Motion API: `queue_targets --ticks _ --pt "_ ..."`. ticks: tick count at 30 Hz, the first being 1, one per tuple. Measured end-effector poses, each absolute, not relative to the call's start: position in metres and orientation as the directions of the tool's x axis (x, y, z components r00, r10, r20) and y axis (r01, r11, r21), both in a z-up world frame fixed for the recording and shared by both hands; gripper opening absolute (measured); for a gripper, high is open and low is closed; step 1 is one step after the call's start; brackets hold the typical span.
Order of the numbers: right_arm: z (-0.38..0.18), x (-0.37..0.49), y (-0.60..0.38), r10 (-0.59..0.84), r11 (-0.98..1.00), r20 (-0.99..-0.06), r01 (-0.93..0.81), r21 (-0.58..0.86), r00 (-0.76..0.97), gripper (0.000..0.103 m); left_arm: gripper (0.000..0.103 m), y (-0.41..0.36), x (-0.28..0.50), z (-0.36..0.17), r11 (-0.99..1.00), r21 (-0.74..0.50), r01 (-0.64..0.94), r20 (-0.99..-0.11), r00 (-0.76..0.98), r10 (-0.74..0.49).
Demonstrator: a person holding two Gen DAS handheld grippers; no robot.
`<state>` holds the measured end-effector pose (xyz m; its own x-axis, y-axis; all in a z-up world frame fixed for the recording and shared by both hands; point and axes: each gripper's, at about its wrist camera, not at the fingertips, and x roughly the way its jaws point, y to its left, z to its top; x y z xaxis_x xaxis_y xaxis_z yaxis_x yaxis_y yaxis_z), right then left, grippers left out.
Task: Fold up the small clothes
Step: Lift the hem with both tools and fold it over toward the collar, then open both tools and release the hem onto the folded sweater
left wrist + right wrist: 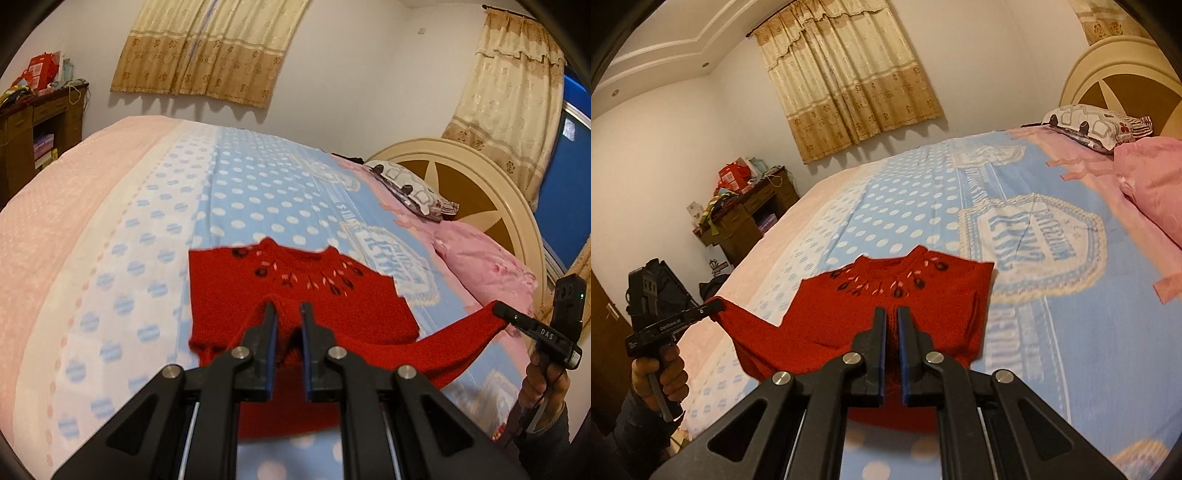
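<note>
On the blue polka-dot bed sheet (258, 192), below beige curtains (849, 81), the left gripper (287, 314) and right gripper (892, 317) each clench the red knitted sweater (295, 291).

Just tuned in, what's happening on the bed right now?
A person is folding a small red sweater on the blue dotted bedspread, a handheld gripper in each hand. The left gripper and the right gripper are each shut on the sweater's near edge and hold it up off the bed, while the collar end lies flat. The fold is not laid over yet.
</note>
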<state>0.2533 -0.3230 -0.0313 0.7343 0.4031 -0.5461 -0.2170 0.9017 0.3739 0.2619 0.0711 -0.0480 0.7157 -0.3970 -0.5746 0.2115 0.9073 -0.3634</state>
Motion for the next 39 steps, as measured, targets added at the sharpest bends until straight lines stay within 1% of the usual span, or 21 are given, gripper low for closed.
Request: queue_targets --ticks 8,14,17,22,25,28,30,31,33,34,35,36,37,38,39 --pt "-0.033 0.318 -0.322 0.375 0.915 -0.576 -0.190 0.356 0.727 0.005 0.011 0.072 0.324 -0.052 0.913 -0.369 0.175 -0.595 0.710 -0.377" --pt "-0.043 0.369 -0.322 0.346 0.926 -0.606 -0.157 0.343 0.716 0.005 0.011 0.071 0.372 -0.065 0.920 -0.365 0.145 -0.618 0.701 -0.356" --pt "-0.054 0.397 -0.323 0.336 0.929 -0.626 -0.137 0.344 0.704 0.005 0.011 0.068 0.399 -0.077 0.923 -0.364 0.123 -0.644 0.683 -0.345" --pt "-0.089 0.446 -0.323 0.312 0.935 -0.681 -0.087 0.344 0.663 0.005 0.010 0.067 0.439 -0.114 0.936 -0.343 0.077 -0.699 0.645 -0.310" --pt "-0.116 0.473 -0.326 0.323 0.927 -0.715 -0.054 0.371 0.620 0.005 0.009 0.069 0.457 -0.139 0.936 -0.348 0.047 -0.726 0.618 -0.301" --pt "-0.141 0.496 -0.327 0.333 0.921 -0.743 -0.030 0.389 0.581 0.006 0.009 0.074 0.468 -0.154 0.937 -0.349 0.013 -0.734 0.618 -0.282" --pt "-0.154 0.511 -0.328 0.327 0.921 -0.755 -0.012 0.391 0.568 0.007 0.009 0.080 0.475 -0.163 0.923 -0.385 -0.022 -0.734 0.613 -0.291" --pt "-0.158 0.516 -0.328 0.313 0.926 -0.760 -0.005 0.377 0.570 0.010 0.010 0.082 0.475 -0.164 0.914 -0.405 -0.033 -0.730 0.613 -0.302" --pt "-0.159 0.520 -0.327 0.260 0.944 -0.768 0.012 0.329 0.586 0.039 0.012 0.086 0.471 -0.162 0.897 -0.441 -0.026 -0.713 0.617 -0.333" --pt "-0.157 0.519 -0.325 0.248 0.949 -0.769 0.010 0.314 0.590 0.072 0.015 0.086 0.468 -0.159 0.901 -0.433 -0.015 -0.708 0.624 -0.330" --pt "-0.155 0.516 -0.325 0.247 0.951 -0.764 0.004 0.310 0.596 0.080 0.027 0.084 0.461 -0.153 0.918 -0.397 -0.001 -0.711 0.633 -0.307" --pt "-0.150 0.510 -0.324 0.249 0.950 -0.750 -0.004 0.312 0.613 0.080 0.045 0.082 0.456 -0.150 0.930 -0.367 0.010 -0.712 0.641 -0.288" --pt "-0.146 0.506 -0.322 0.254 0.952 -0.744 -0.023 0.306 0.618 0.080 0.054 0.080 0.449 -0.146 0.939 -0.344 0.024 -0.706 0.653 -0.275" --pt "-0.143 0.501 -0.317 0.256 0.956 -0.743 -0.048 0.290 0.619 0.080 0.067 0.080 0.443 -0.142 0.944 -0.329 0.031 -0.701 0.662 -0.266" --pt "-0.139 0.494 -0.310 0.253 0.961 -0.743 -0.075 0.265 0.619 0.080 0.069 0.078 0.434 -0.138 0.951 -0.307 0.033 -0.698 0.672 -0.248"
